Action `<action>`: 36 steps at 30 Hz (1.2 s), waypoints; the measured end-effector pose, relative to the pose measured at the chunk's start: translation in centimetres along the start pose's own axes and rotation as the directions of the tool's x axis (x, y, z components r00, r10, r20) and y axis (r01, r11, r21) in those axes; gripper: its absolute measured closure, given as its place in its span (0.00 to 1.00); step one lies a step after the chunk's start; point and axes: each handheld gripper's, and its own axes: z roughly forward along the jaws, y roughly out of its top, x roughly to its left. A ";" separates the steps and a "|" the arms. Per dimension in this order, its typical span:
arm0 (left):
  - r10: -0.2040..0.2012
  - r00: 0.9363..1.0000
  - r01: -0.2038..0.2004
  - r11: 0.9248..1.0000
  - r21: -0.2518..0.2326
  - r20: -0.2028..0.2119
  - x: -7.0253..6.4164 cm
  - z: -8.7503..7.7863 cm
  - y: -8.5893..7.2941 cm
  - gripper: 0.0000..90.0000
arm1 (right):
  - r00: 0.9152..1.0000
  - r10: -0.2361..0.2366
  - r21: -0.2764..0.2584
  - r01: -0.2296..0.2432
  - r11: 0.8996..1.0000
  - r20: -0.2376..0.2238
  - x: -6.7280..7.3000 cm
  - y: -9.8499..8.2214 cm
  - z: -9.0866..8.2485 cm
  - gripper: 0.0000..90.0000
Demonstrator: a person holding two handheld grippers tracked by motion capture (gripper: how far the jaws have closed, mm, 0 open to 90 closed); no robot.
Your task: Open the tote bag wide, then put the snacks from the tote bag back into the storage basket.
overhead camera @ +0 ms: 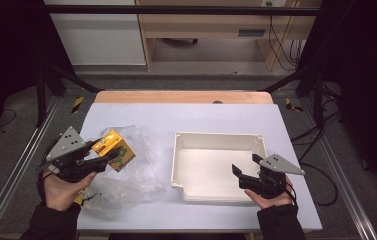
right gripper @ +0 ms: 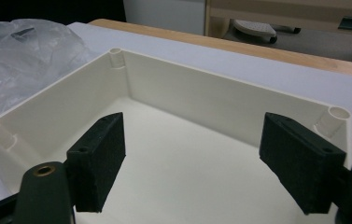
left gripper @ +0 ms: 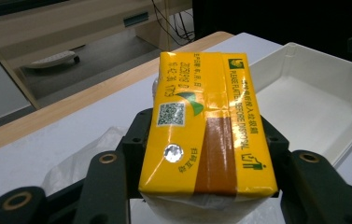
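Left gripper view: left gripper clamped across yellow rectangular drink carton, lifted above crinkled clear plastic bag. Light, slick, crushable; grip flat sides gently. Right gripper jaws apart, empty, over cream plastic tray.

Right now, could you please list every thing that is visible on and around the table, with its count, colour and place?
rectangular yellow drink carton: one, yellow with a brown band, clamped between the left gripper's jaws above the bag
crumpled clear plastic bag: one, transparent, left half of the table
shallow cream plastic tray: one, cream, right half of the table, nothing inside
table: one, pale grey top with a wooden far edge
left gripper: one, black, grey plate on top, in the left hand
right gripper: one, black, jaws apart over the tray's near right corner, holding nothing
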 end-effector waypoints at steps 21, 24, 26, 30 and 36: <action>0.072 0.991 -0.070 0.997 -0.017 0.112 -3.9 3.3 3.0 0.56 | 1.000 0.018 -0.003 -0.018 1.000 0.024 -1.1 -0.4 -0.8 0.22; 0.084 0.988 -0.083 0.996 -0.016 0.126 -4.4 3.8 3.4 0.56 | 1.000 0.021 -0.008 -0.021 1.000 0.022 -1.2 -0.3 -0.9 0.22; 0.087 0.987 -0.085 0.996 -0.022 0.138 -4.8 4.3 3.7 0.56 | 0.999 0.025 -0.008 -0.025 1.000 0.021 -1.4 -0.3 -1.0 0.21; 0.101 0.981 -0.099 0.995 -0.020 0.166 -5.7 5.3 4.3 0.56 | 0.999 0.024 -0.009 -0.024 1.000 0.026 -1.7 -0.4 -1.1 0.21; 0.122 0.970 -0.120 0.993 -0.022 0.208 -7.0 7.0 4.9 0.56 | 0.999 0.023 -0.007 -0.022 1.000 0.032 -2.0 -0.4 -1.2 0.20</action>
